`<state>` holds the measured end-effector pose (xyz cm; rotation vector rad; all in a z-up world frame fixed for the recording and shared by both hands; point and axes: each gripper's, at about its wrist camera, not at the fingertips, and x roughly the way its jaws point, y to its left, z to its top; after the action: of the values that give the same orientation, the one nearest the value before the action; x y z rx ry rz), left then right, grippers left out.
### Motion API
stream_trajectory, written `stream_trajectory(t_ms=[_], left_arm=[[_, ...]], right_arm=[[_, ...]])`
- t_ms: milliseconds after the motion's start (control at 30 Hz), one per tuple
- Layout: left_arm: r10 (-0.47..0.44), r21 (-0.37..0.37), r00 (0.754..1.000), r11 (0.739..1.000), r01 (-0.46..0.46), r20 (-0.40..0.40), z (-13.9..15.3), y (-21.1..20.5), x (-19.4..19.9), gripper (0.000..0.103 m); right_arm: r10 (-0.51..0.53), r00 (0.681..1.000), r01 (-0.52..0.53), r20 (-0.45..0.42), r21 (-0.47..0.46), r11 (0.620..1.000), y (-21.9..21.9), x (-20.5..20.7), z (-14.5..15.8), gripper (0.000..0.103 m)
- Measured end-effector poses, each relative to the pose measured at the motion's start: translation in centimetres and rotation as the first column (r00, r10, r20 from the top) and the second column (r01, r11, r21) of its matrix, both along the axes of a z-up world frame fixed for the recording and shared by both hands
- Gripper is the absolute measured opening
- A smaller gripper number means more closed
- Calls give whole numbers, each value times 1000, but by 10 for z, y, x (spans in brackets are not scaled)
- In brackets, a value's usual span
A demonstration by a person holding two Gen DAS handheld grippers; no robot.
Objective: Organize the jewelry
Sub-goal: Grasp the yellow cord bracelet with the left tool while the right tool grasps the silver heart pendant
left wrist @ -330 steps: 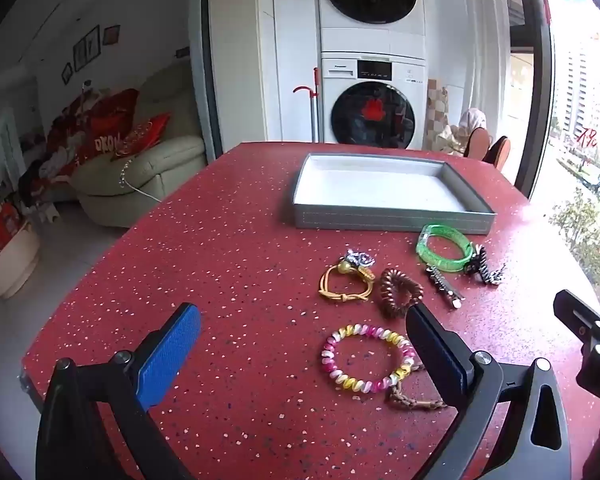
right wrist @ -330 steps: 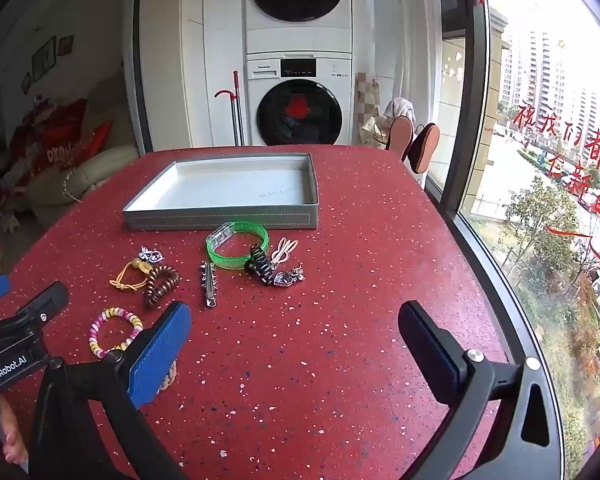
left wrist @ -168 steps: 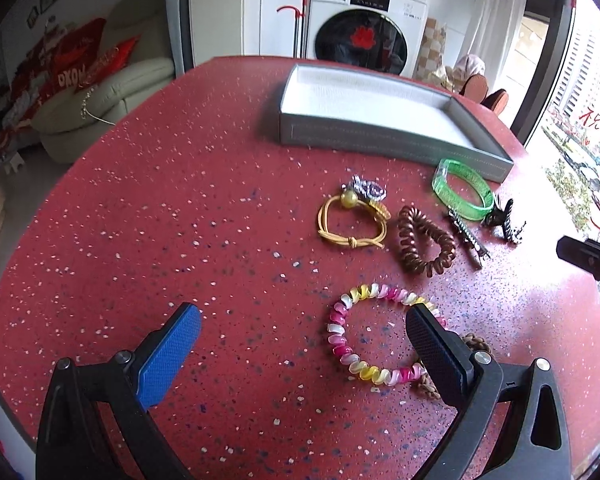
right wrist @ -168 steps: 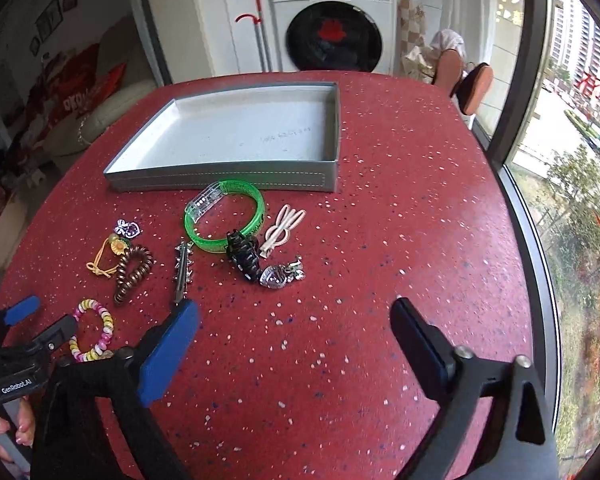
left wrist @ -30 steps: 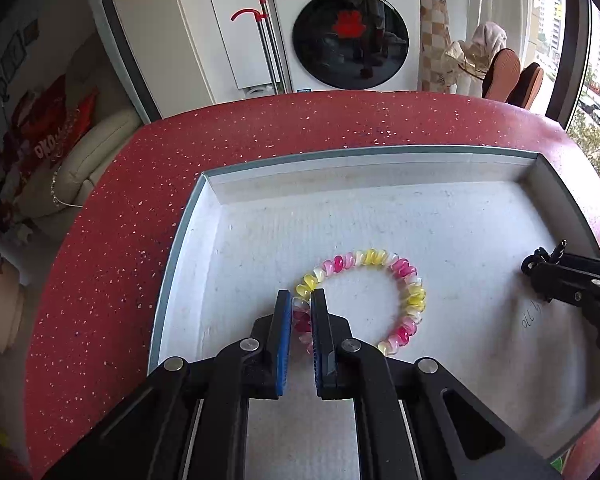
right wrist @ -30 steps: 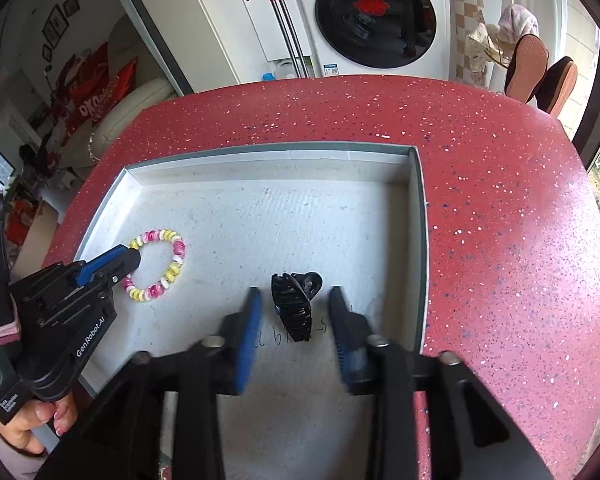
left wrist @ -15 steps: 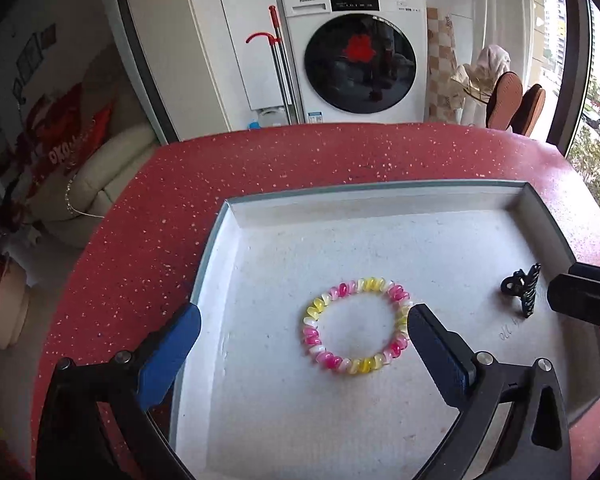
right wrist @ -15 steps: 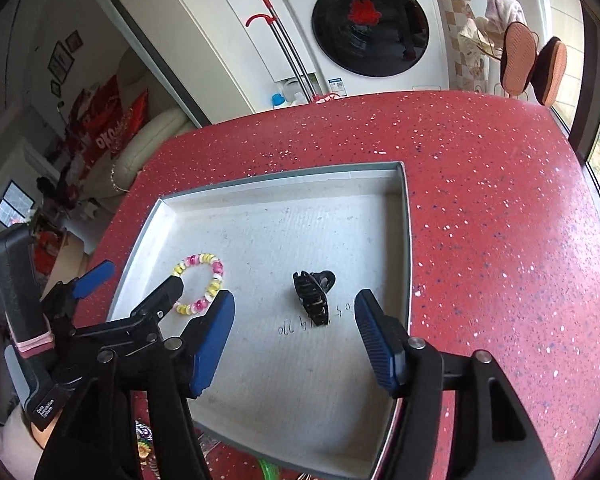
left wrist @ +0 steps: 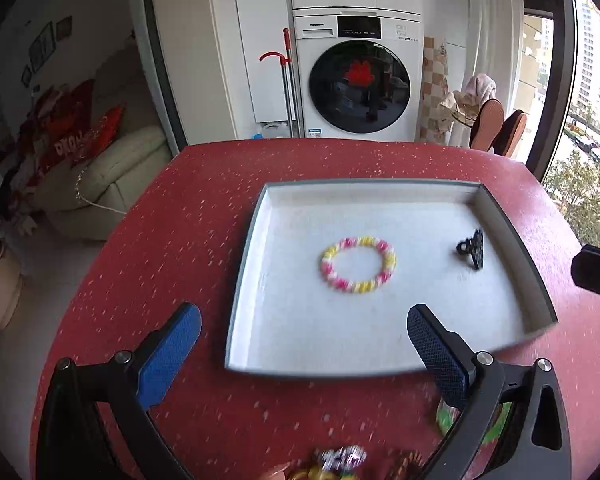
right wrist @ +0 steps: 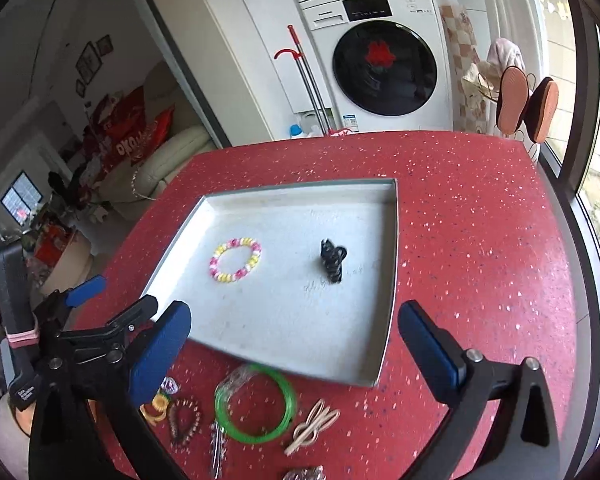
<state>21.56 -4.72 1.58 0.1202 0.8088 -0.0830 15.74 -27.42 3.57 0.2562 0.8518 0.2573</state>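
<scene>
Right claw [right wrist: 296, 336] opening with nothing between its jaws, left claw [left wrist: 304, 340] wide and empty, bracelet [left wrist: 358, 265] and clip [left wrist: 471, 253] in tray [left wrist: 244, 264]; next, likely grab green bangle [right wrist: 256, 408].

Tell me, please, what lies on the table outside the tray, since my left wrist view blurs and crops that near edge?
Observer: The right wrist view shows a green bangle lying flat just outside the tray.
Operator: Is anything beside it?
Observer: A cream looped hair tie lies just to its right.
Operator: Is the right gripper carrying anything?
Observer: No. The right gripper has its jaws opening with nothing between the pads, and the black claw clip lies in the tray.
</scene>
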Motion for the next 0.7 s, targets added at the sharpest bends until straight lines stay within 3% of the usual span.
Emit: stream_trajectory(t_ms=[67,300,533,700], left_arm=[[0,19,1000,1000,0,7,-3,7,-15,103],[8,22,1000,1000,-8,0,-17,29,-60,103],[36,-26,996,999,-38,-82,-47,46,-82,103],[58,-31,991,998,-62,-117,-59,49,-89,103]], right_arm=[[2,1000,-3,-26,-35,999,4,-11,-1,103],[2,994,-5,-113,-25,1000,7,-50,-24,103],[-30,984,7,-176,-130,992,12,-83,-56,103],[-41,979,11,-198,-154,988,13,-96,-69,103]])
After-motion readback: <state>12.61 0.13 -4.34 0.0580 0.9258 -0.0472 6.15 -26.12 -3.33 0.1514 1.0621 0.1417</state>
